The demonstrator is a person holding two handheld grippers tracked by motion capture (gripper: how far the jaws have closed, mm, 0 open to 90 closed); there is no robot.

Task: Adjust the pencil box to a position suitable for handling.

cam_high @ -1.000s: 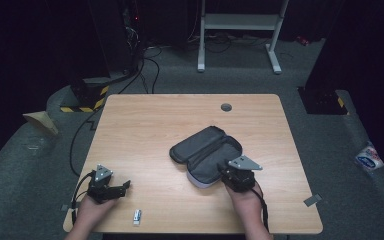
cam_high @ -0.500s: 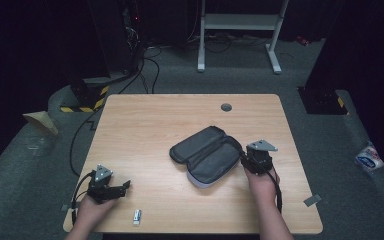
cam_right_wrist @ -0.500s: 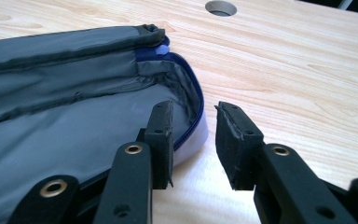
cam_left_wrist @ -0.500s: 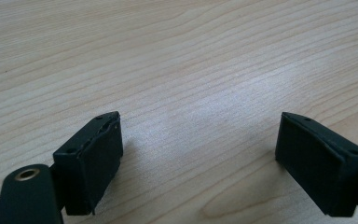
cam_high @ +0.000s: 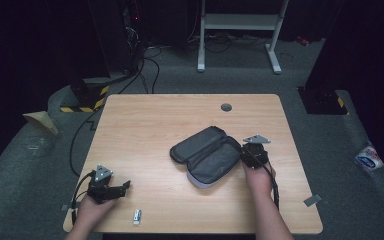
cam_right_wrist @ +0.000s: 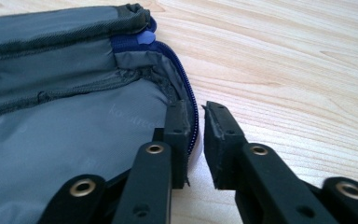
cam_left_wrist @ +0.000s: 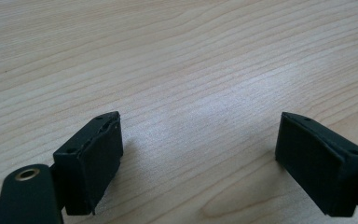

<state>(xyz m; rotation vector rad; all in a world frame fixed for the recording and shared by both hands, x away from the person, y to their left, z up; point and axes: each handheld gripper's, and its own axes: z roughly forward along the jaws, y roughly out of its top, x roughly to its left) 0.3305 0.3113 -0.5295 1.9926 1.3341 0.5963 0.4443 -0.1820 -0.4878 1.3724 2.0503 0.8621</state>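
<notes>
Near the front edge, the left gripper [cam_high: 125, 187] rests with jaws spread and empty, at 8 o'clock from the case [cam_high: 207, 155]. The right gripper [cam_right_wrist: 196, 126] has shifted to the open case's 3 o'clock rim, and its jaws have just been closing, now pinching the zipper edge [cam_right_wrist: 192, 112], likely to close the case.

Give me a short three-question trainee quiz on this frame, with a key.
1. True or false: the left gripper has its fingers clamped on something.
2. Where does the right gripper meet the open grey fabric zip case? A: its left end; B: the zip rim at its right end; C: the middle of its lid.
3. What lies on the light wooden table near the left hand?
Key: 1 false, open over bare wood; 2 B; 3 a small white oblong object.
</notes>
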